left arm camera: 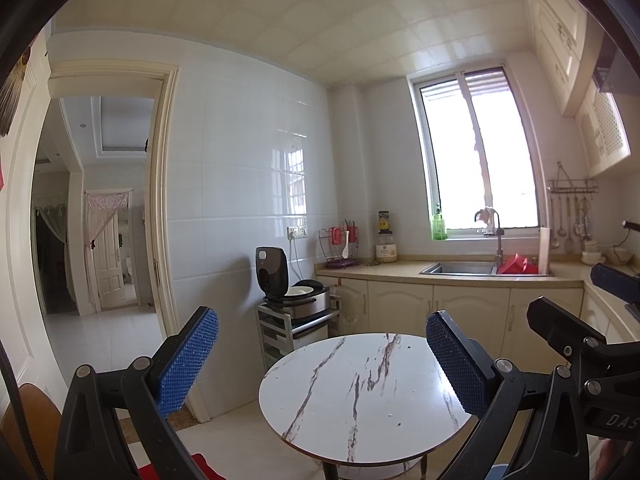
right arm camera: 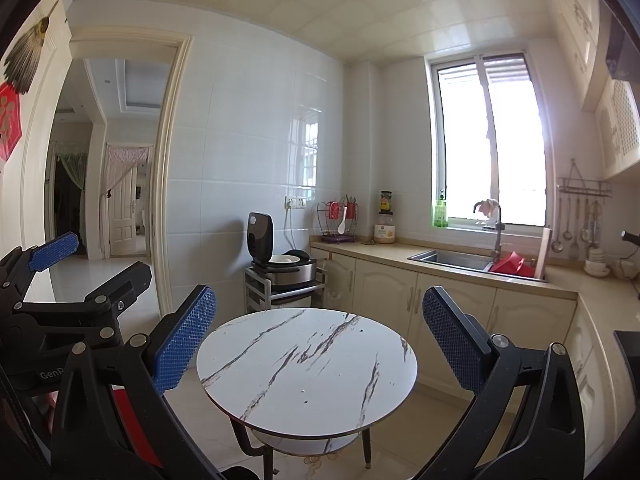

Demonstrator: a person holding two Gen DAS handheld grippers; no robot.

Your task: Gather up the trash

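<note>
Marble-patterned round table (right arm camera: 308, 364) beneath both wide-open tools (left arm camera: 322, 360) (right arm camera: 320, 340).

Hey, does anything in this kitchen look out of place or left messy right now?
Mostly tidy. The rice cooker on the cart by the tiled wall stands with its lid up, and something red sits at the sink edge. The marble table shows only a few tiny dark specks. Both grippers are open and hold nothing.
</note>
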